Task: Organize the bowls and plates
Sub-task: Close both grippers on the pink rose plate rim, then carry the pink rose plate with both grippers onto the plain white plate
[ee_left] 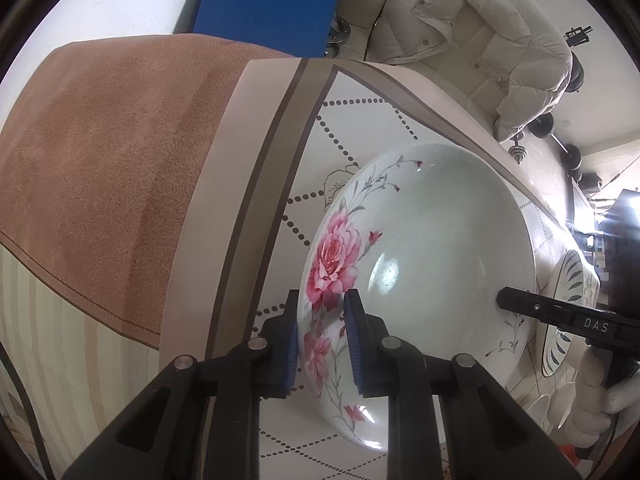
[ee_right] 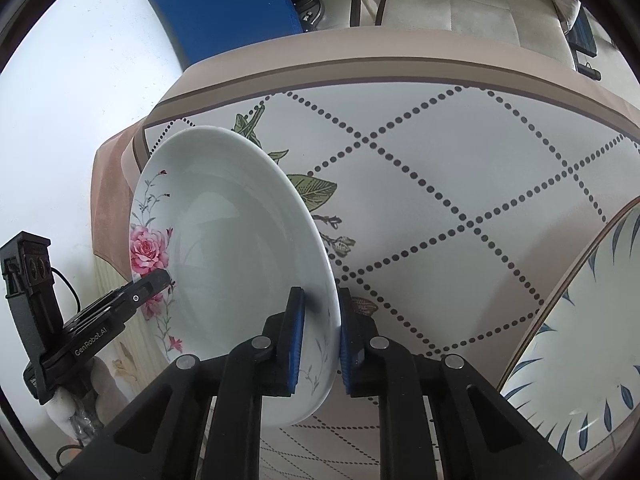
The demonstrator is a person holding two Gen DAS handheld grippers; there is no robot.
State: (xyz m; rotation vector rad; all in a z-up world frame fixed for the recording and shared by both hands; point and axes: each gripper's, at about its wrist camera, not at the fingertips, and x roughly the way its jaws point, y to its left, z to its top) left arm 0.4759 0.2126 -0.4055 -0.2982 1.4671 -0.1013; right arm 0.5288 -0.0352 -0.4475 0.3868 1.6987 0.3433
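The rose plate lay on the tablecloth, its rim caught between both sets of fingers. The left gripper had one pad outside the rim and one inside by the rose, closed onto the edge. The right gripper was clamped on the opposite rim the same way. Glazed china like this was probably stiff, slick, fairly heavy and breakable, so opposite-rim holds suited it. A leaf-patterned plate sat just beyond the right fingers.
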